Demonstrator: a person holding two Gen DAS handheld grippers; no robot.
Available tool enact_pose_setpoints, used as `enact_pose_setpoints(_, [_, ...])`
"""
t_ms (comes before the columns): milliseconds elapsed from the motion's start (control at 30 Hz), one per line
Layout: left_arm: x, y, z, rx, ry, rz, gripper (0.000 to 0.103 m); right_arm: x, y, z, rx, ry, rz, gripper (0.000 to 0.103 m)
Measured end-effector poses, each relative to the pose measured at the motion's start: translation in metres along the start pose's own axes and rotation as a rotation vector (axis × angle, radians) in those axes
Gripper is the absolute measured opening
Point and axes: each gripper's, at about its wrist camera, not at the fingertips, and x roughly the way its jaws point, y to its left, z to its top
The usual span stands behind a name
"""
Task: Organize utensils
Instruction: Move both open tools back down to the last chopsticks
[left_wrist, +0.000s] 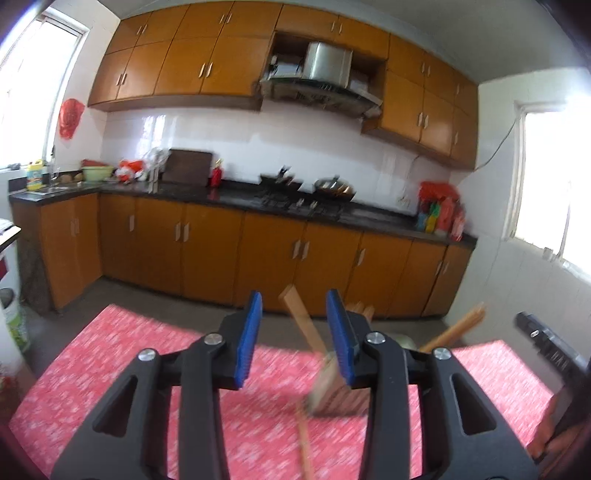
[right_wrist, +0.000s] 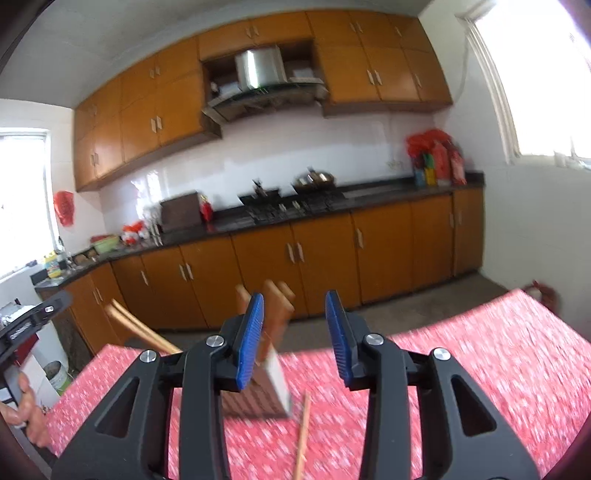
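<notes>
both grippers (left_wrist: 294, 338) (right_wrist: 294, 338) open above red tablecloth (left_wrist: 110, 369), far edge near.

1. The left wrist camera sits low behind the left gripper (left_wrist: 293, 338) and looks forward along its fingers, over the near red patterned tablecloth (left_wrist: 110, 369), toward the far counter (left_wrist: 236, 197) and orange cabinets (left_wrist: 207, 66).
2. The right wrist camera looks the same way from behind the right gripper (right_wrist: 294, 338), just above the cloth (right_wrist: 480, 369).
3. Both views are close to the table and far from the kitchen wall.
4. They share the wooden utensil holder (left_wrist: 332, 391) (right_wrist: 258, 398), the loose chopstick (left_wrist: 304, 443) (right_wrist: 302, 435), the stove (left_wrist: 306, 206) (right_wrist: 291, 206) and the range hood (left_wrist: 325, 74) (right_wrist: 258, 74).
5. Each view catches the other gripper at its edge: right edge (left_wrist: 546, 343) of the left view, left edge (right_wrist: 29, 321) of the right view.
</notes>
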Motion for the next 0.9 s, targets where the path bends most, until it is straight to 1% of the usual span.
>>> enact_pose_setpoints(100, [0.006, 0.02, -0.036, 0.041, 0.096, 0.05, 0.039, 0.01, -0.017, -0.031, 0.021, 0.113, -0.029, 0.037])
enact_pose_setpoints(167, [0.013, 0.031, -0.059, 0.055, 0.166, 0.076, 0.039, 0.025, -0.027, -0.066, 0.039, 0.243, -0.03, 0.037])
enact_pose_setpoints(200, [0.017, 0.035, -0.071, 0.062, 0.204, 0.092, 0.039, 0.03, -0.027, -0.076, 0.042, 0.284, -0.024, 0.036])
enact_pose_setpoints(267, [0.024, 0.043, -0.097, 0.062, 0.291, 0.103, 0.039, 0.043, -0.028, -0.111, 0.074, 0.41, 0.026, 0.028])
enact_pose_setpoints(300, [0.025, 0.044, -0.106, 0.059, 0.312, 0.102, 0.039, 0.048, -0.025, -0.126, 0.087, 0.463, 0.048, 0.026])
enact_pose_setpoints(367, [0.028, 0.046, -0.124, 0.051, 0.366, 0.089, 0.039, 0.055, -0.018, -0.149, 0.085, 0.528, 0.07, 0.025])
enact_pose_setpoints(500, [0.03, 0.04, -0.139, 0.036, 0.417, 0.038, 0.039, 0.065, 0.002, -0.174, 0.033, 0.588, 0.077, 0.025])
enact_pose_setpoints(567, [0.032, 0.034, -0.142, 0.042, 0.429, 0.019, 0.039, 0.071, 0.005, -0.178, 0.013, 0.6, 0.057, 0.025])
enact_pose_setpoints(600, [0.033, 0.032, -0.144, 0.043, 0.434, 0.009, 0.039, 0.074, 0.005, -0.181, 0.005, 0.608, 0.043, 0.021])
enact_pose_setpoints(633, [0.034, 0.03, -0.146, 0.04, 0.443, -0.006, 0.039, 0.075, 0.006, -0.183, 0.001, 0.604, 0.037, 0.015])
enact_pose_setpoints(667, [0.036, 0.028, -0.148, 0.036, 0.452, -0.022, 0.039, 0.076, 0.005, -0.184, -0.011, 0.599, 0.025, 0.012])
enact_pose_setpoints(700, [0.038, 0.026, -0.151, 0.031, 0.463, -0.035, 0.039, 0.077, 0.004, -0.184, -0.015, 0.598, 0.017, 0.008])
enact_pose_setpoints(800, [0.043, 0.013, -0.157, 0.023, 0.49, -0.064, 0.039, 0.079, -0.009, -0.181, 0.002, 0.594, -0.013, 0.008])
enact_pose_setpoints(900, [0.048, -0.002, -0.166, 0.034, 0.522, -0.098, 0.039, 0.078, -0.033, -0.175, 0.063, 0.577, -0.088, 0.008])
